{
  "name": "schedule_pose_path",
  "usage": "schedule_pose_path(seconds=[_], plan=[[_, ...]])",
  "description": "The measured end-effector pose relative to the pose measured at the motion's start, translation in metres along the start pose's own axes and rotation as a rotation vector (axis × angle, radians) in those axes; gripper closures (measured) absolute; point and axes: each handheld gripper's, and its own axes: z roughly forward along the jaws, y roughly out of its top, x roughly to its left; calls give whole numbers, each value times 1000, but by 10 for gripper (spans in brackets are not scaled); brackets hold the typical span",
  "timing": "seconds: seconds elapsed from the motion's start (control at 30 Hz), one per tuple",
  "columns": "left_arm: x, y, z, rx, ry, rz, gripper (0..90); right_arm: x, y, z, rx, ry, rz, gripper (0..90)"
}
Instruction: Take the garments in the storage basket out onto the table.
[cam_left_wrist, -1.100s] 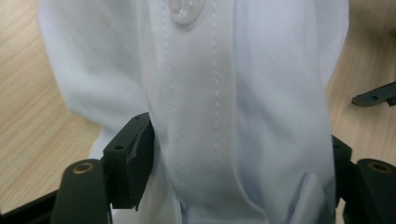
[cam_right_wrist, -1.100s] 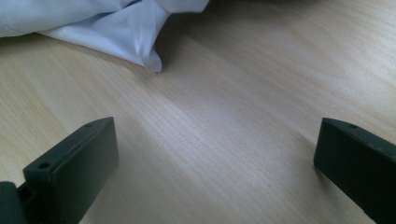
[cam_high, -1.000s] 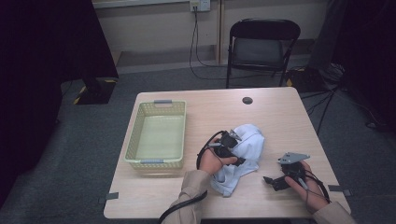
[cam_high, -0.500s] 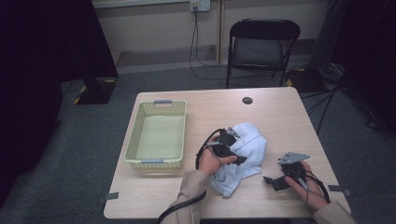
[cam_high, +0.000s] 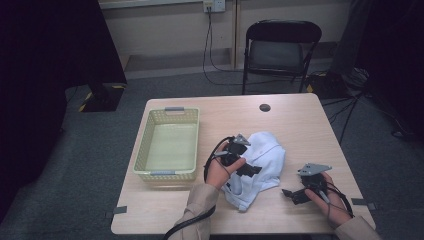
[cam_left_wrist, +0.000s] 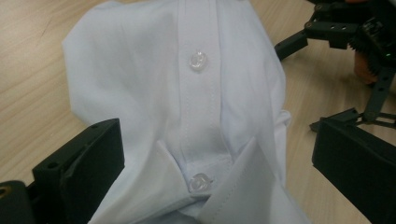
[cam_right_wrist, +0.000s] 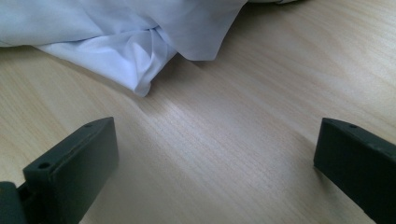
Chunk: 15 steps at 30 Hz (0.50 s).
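A crumpled white button-up shirt (cam_high: 262, 160) lies on the wooden table (cam_high: 300, 125), right of centre. My left gripper (cam_high: 248, 170) rests over it, open. In the left gripper view the two jaws straddle the shirt's (cam_left_wrist: 154, 79) collar and button placket without closing on the cloth, gripper (cam_left_wrist: 215, 140). My right gripper (cam_high: 290, 195) is near the front right edge, open, pointing left at the shirt. In the right gripper view its jaws (cam_right_wrist: 215, 140) stand wide over bare wood, with a shirt (cam_right_wrist: 130, 37) fold a short way ahead.
A pale yellow plastic basket (cam_high: 142, 145), with nothing in it, stands on the table's left half. A small black round disc (cam_high: 265, 107) sits near the far edge. A black folding chair (cam_high: 280, 50) stands behind the table. The right gripper (cam_left_wrist: 355, 42) appears beyond the shirt in the left gripper view.
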Motion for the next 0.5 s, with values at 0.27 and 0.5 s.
schedule_pose_path(seconds=[0.27, 0.5], plan=[[0, -5, -10, 0, -7, -3, 21, 0, 0, 0, 0, 0, 0, 0], [-1, -9, -18, -13, -25, -10, 20, 0, 0, 0, 0, 0, 0, 0]])
